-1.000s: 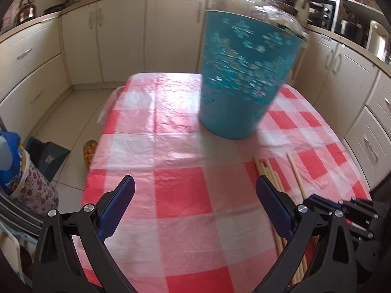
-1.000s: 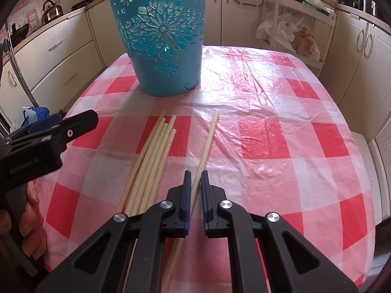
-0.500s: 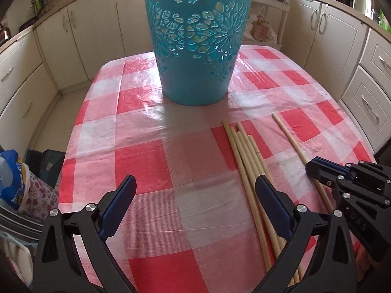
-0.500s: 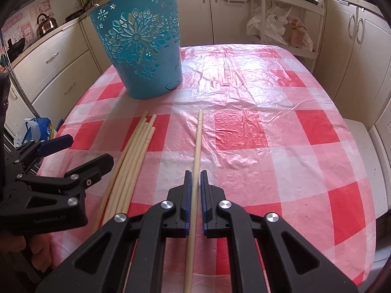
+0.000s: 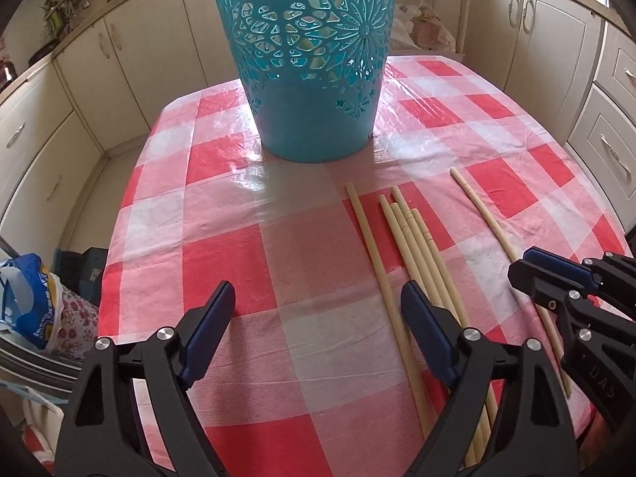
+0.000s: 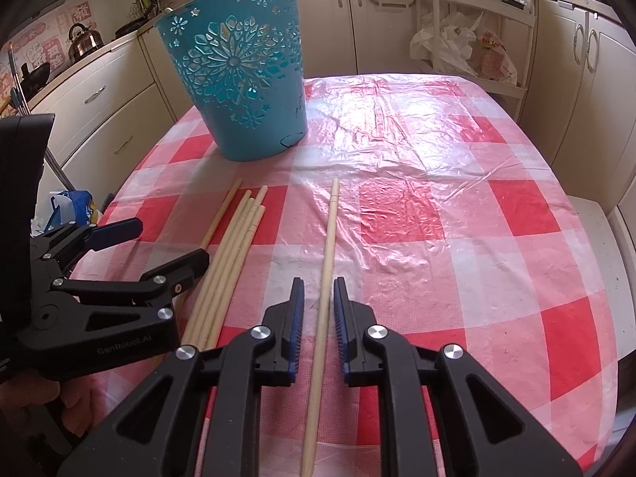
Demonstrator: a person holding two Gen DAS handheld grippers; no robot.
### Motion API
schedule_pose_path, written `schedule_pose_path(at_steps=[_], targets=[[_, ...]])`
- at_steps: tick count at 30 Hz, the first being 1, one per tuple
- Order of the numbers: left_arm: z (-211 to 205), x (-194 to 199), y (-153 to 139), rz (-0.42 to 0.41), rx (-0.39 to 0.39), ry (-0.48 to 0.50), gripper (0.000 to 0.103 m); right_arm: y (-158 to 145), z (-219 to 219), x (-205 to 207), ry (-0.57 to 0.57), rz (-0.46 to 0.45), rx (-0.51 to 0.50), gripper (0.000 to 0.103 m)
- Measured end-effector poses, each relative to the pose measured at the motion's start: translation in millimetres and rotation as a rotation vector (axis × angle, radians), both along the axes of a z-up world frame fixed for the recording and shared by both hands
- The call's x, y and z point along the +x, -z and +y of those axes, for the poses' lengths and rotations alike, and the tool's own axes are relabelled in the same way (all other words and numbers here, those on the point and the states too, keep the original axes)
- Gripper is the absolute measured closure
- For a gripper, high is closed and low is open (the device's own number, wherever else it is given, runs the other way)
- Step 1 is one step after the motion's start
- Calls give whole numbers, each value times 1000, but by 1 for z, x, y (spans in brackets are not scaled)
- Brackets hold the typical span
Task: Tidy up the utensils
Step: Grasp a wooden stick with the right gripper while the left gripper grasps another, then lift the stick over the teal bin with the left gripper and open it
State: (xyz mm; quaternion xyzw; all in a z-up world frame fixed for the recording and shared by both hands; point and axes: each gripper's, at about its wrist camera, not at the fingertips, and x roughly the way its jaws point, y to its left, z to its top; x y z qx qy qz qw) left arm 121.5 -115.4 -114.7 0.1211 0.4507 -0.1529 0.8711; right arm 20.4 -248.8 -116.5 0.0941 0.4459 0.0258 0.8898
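A teal cut-out basket [image 5: 310,63] stands upright at the far middle of the checked table; it also shows in the right wrist view [image 6: 238,79]. Several long wooden chopsticks [image 5: 413,254] lie bunched on the cloth, also in the right wrist view [image 6: 230,246]. A single chopstick [image 6: 328,246] lies apart to their right, also in the left wrist view [image 5: 485,214]. My right gripper [image 6: 318,298] is open a little, its jaws on either side of the single chopstick without touching it. My left gripper [image 5: 318,306] is wide open and empty, left of the bunch.
The red-and-white checked plastic cloth [image 6: 457,214] covers the table. Cream cabinets [image 5: 119,63] ring the room. A rack with plastic bags [image 6: 469,39] stands behind the table. A blue bag [image 5: 31,302] sits on the floor at the left.
My right gripper has opened, from shut on the single chopstick to jaws apart beside it. My left gripper has moved forward toward the basket and the bunch.
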Motion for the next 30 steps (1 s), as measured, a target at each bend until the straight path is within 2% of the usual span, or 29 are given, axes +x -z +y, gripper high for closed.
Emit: schedule_pose_path(at_steps=[3, 5, 6, 7, 8, 9, 13, 15, 17, 19, 21, 23, 25, 27, 30], targets=[[-4, 9, -1, 2, 0, 15, 28, 0, 0, 11, 1, 6, 1, 87], [-7, 15, -2, 19, -29, 42, 51, 1, 0, 19, -1, 10, 2, 87], [-8, 17, -2, 24, -41, 54, 58, 0, 1, 21, -7, 13, -7, 90], [-10, 18, -3, 23, -43, 76, 77, 0, 4, 22, -13, 15, -34, 96], [-12, 18, -4, 32, -48, 95, 91, -1, 6, 22, -19, 19, -55, 96], [-14, 18, -4, 44, -53, 110, 95, 0, 6, 22, -27, 24, -50, 97], [-6, 17, -5, 87, -83, 136, 96, -1, 0, 16, -35, 31, -33, 97], [-7, 19, -5, 102, -71, 147, 95, 0, 0, 17, -43, 36, -36, 97], [-15, 21, -6, 106, -18, 168, 92, -1, 6, 18, -60, 32, -85, 97], [-25, 21, -6, 93, 44, 194, 95, 0, 10, 18, -66, 32, -114, 97], [-28, 21, -8, 95, 52, 213, 99, 0, 6, 18, -59, 33, -84, 97], [-19, 19, -15, 86, 3, 201, 99, 1, -6, 19, -36, 38, 9, 97], [-2, 11, -31, 44, -54, 182, 99, 2, -17, 18, -16, 40, 75, 97], [24, -1, -54, 3, -167, 163, 99, 3, -23, 16, -1, 39, 120, 97], [60, -10, -104, -117, -310, 142, 99, 4, -27, 16, 16, 37, 162, 97]])
